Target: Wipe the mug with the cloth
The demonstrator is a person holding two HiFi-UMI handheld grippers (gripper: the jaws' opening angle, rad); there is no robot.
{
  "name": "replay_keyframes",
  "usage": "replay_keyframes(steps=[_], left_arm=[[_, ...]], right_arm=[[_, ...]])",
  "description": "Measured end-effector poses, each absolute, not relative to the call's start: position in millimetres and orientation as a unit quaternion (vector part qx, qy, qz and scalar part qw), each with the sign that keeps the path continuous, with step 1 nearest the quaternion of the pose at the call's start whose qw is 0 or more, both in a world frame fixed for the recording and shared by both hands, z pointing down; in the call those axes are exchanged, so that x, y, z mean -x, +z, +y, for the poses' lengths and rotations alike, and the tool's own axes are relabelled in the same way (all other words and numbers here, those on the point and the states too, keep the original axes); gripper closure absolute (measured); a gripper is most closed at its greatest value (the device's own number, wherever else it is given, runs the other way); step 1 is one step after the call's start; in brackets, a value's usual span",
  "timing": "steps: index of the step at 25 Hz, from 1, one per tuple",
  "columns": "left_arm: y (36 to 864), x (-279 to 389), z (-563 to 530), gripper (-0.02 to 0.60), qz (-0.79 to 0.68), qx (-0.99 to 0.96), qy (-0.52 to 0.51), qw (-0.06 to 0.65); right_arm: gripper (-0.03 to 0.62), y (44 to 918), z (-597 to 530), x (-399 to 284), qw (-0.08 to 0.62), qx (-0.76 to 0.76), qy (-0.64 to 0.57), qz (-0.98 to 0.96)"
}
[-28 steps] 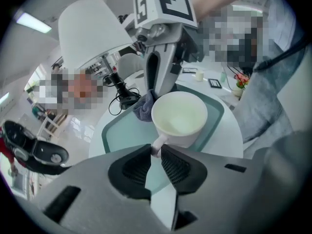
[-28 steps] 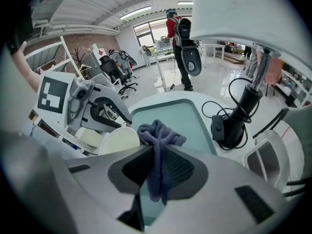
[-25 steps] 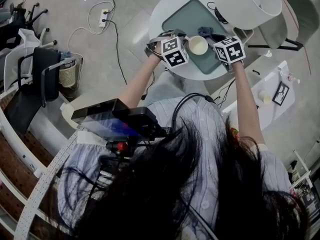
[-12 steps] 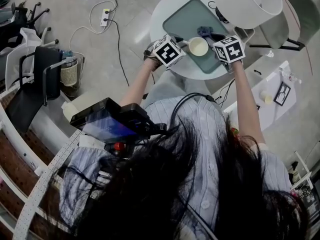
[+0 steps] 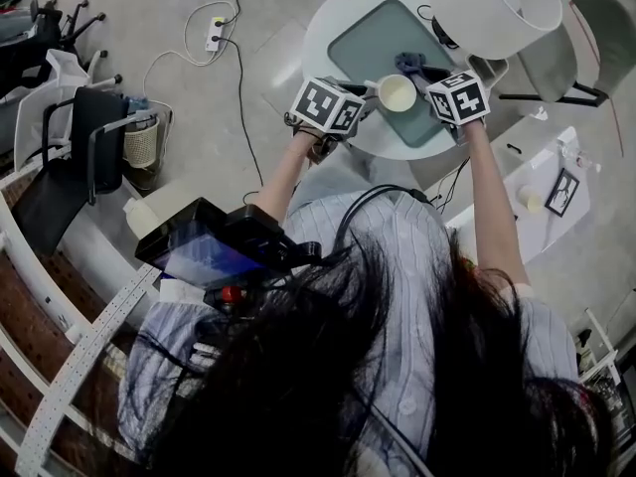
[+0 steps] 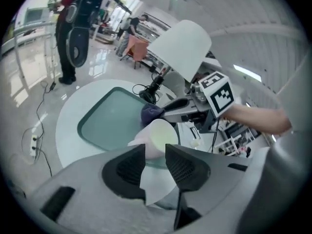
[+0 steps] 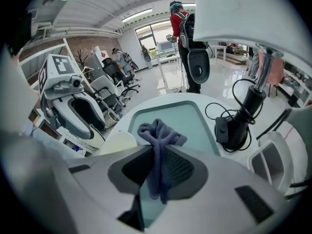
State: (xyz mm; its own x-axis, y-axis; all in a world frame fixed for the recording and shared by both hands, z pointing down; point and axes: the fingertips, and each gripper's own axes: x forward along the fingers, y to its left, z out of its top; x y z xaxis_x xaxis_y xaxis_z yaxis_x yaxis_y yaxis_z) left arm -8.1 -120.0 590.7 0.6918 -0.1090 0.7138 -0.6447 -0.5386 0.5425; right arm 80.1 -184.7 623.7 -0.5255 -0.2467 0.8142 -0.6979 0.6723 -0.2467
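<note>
**Fingers [image 6: 127,168] apart at the mug [image 6: 161,138]; fingers [image 7: 178,167] clamped on the cloth [image 7: 158,133]**

In the left gripper view we found the left gripper [image 6: 155,149] with its two fingers parted. A strip of the white table [image 6: 68,126] showed through the gap. The cream mug stood upright just past the fingertips, at the near edge of the teal mat [image 6: 105,121]. We could not tell whether either tip touched it.

In the right gripper view the right gripper [image 7: 158,152] held its fingers closed on the blue-grey cloth. The cloth bunched above the tips and hung in a strip below them. The mug [image 7: 117,143] appeared at the lower left of that bunch.

In the head view the mug [image 5: 397,92] sat in the upper middle of the frame, between the two marker cubes, left [image 5: 326,105] and right [image 5: 457,97]. The cloth [image 5: 409,65] was just above it, and a white lampshade [image 5: 492,8] filled the upper right.
</note>
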Motion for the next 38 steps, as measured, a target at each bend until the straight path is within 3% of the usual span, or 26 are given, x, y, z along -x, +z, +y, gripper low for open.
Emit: replay_keyframes(steps=[4, 11, 20, 25, 32, 38], left_arm=[[599.5, 5.2, -119.3, 0.466, -0.281, -0.782, 0.306, 0.465], [606.5, 0.9, -116.0, 0.466, -0.294, -0.77, 0.343, 0.451], [605.6, -8.3, -122.7, 0.483, -0.234, -0.793, 0.412, 0.382], [600.4, -5.4, -148.1, 0.539, -0.221, -0.807, 0.438, 0.33], [598.8, -14.2, -159.3, 0.551, -0.191, -0.817, 0.464, 0.284], [591.1, -8.6, -137.5, 0.548, -0.256, -0.796, 0.419, 0.353]], right_arm=[[0.502, 623.0, -183.6, -79.1, 0.393, -0.284, 0.284, -0.827], [0.502, 610.4, -181.7, -74.3, 0.393, -0.272, 0.265, -0.837], [0.502, 608.8, -169.8, -75.9, 0.384, -0.252, 0.273, -0.846], [0.502, 604.4, -161.7, -71.1, 0.378, -0.239, 0.279, -0.85], [0.502, 608.1, -155.1, -72.8, 0.376, -0.239, 0.282, -0.85], [0.502, 609.3, -163.2, -82.9, 0.384, -0.235, 0.266, -0.852]])
